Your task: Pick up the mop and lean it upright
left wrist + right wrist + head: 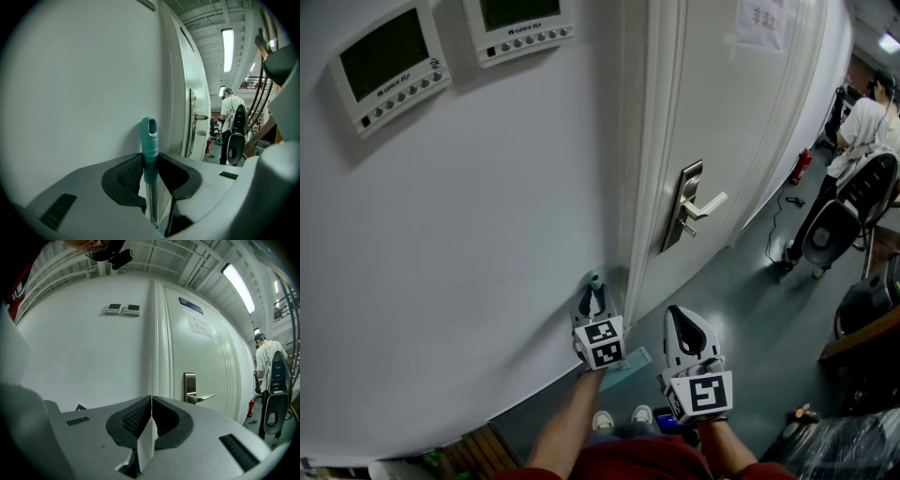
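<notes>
A white wall (487,234) meets a closed door (741,122) at a raised frame. Grey floor (741,309) runs open along the door toward a person (862,131) standing well off. The mop (149,140) stands upright close to the wall, just beside the frame, and the left gripper (593,305) clamps its teal handle end. The right gripper (681,319), beside the left one, is clenched on nothing.

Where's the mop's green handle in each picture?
Head view: the mop handle pokes up above the left tongs, bottom middle.
Left gripper view: mop handle dead centre, clamped between those tongs.
Right gripper view: not in it.
Shared landmark: the silver door handle, in all three.
</notes>
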### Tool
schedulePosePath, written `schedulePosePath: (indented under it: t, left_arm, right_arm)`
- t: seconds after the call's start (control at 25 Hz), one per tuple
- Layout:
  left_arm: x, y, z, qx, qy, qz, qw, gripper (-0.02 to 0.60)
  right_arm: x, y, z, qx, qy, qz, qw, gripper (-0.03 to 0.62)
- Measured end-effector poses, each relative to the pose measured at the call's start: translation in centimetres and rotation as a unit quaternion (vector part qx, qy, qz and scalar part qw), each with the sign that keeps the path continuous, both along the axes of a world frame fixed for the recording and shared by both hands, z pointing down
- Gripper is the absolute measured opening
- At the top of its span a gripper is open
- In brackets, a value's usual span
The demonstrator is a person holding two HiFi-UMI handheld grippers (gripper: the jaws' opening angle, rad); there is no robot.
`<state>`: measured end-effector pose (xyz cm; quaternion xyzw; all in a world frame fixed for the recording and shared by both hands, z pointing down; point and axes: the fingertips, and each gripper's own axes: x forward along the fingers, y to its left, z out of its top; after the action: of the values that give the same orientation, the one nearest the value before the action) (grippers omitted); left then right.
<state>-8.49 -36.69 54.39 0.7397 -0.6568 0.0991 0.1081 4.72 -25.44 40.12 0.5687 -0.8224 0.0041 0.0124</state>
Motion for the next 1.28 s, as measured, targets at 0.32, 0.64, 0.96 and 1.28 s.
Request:
schedulePosePath:
  t: [0.32, 0.64, 0.96, 1.28]
  left_arm:
    - [0.3, 1.8, -0.3, 0.005, 0.008, 0.006, 0.9999, 0.11]
    - [1.7, 5.3, -0.8, 0.018, 0.005, 0.041, 0.999, 0.11]
    - [2.9, 9.8, -0.7, 0.042, -0.01, 0.075, 0.9963, 0.11]
    - [3.3, 11.1, -0.8, 0.043, 0.0, 0.084, 0.9955, 0.109]
  right_arm:
    - [0.1, 0.2, 0.2, 0.003, -0.001, -0.003, 1.0, 0.018]
    - [0.2, 0.5, 0.5, 0.006, -0.005, 0.0, 1.0, 0.018]
    - [0.8, 0.9, 0.6, 0.005, -0.005, 0.007, 1.0, 0.018]
    - [0.9, 1.4, 0.4, 0.005, -0.004, 0.009, 1.0, 0.018]
